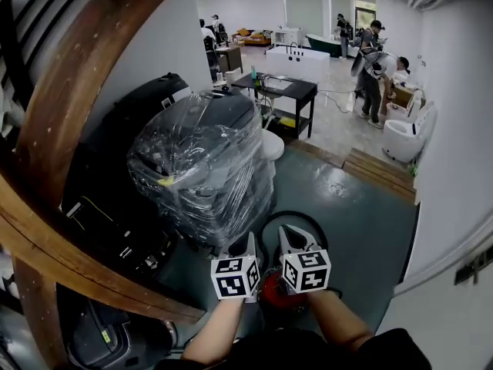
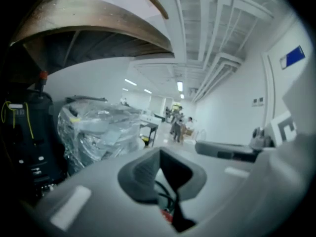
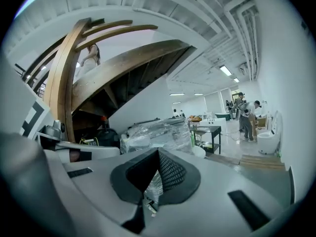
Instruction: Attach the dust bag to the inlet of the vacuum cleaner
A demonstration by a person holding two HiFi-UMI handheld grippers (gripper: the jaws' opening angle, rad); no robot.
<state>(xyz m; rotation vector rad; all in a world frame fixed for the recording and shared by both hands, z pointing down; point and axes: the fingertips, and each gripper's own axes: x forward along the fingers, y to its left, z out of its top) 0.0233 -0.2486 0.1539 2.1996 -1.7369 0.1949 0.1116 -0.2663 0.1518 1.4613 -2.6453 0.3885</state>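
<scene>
Dust bag cannot be picked out in any view. What looks like the vacuum cleaner [image 1: 271, 293], a red body ringed by a black hose [image 1: 304, 217], sits on the grey-green floor [image 1: 362, 230] straight below the left claw [image 1: 251, 242] and the right claw [image 1: 286, 234], which hang side by side over it, equally near. Both are closed and empty, pointing roughly level toward the plastic-wrapped stack [image 1: 204, 168], so any reach must go down. A wooden stair [image 1: 69, 122] curves at left; a black table [image 1: 281, 91] stands far off
</scene>
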